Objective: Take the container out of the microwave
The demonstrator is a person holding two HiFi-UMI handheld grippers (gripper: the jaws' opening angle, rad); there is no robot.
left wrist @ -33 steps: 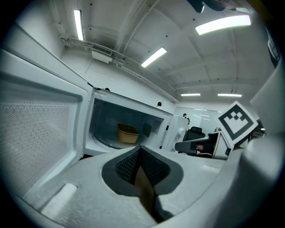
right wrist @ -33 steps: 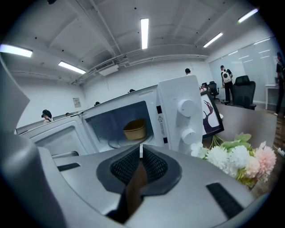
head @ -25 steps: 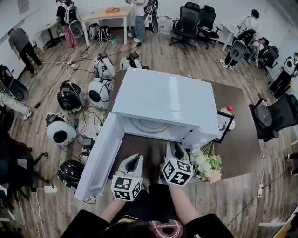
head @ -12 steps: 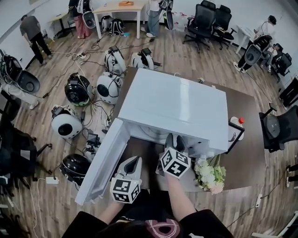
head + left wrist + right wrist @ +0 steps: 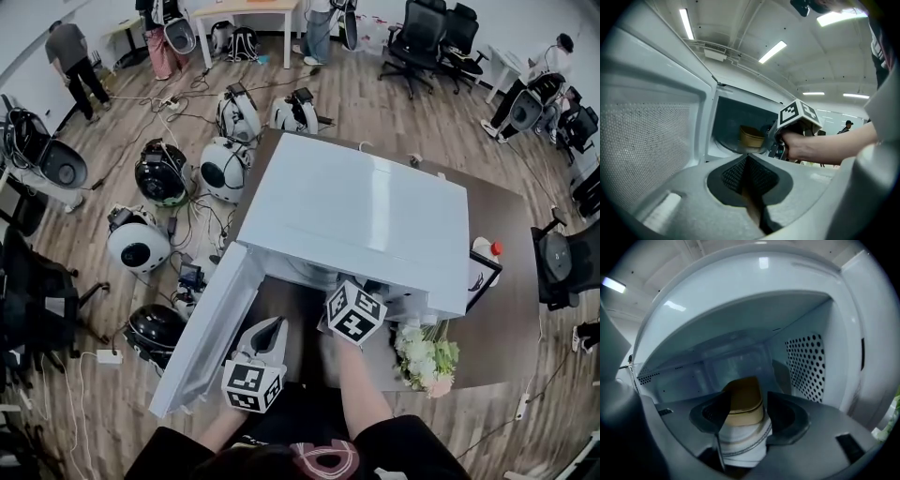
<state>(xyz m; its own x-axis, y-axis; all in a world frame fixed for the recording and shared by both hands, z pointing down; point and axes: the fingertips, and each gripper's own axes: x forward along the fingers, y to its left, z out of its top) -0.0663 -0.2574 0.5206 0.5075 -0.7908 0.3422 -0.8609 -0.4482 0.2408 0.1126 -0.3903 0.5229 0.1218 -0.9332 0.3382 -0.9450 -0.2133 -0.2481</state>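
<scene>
Since a second ago our right hand-held gripper [image 5: 743,420] has reached into the microwave [image 5: 356,206]. Its jaws are opening, and the container [image 5: 743,399] sits between them, ungripped. We judge the grasp comes next. Our left hand-held gripper [image 5: 747,164] waits outside, jaws together.

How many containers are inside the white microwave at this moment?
1. A tan round container stands inside the white microwave, between the fingers of the right gripper, which are opening. Corners of the cavity may be hidden.
</scene>
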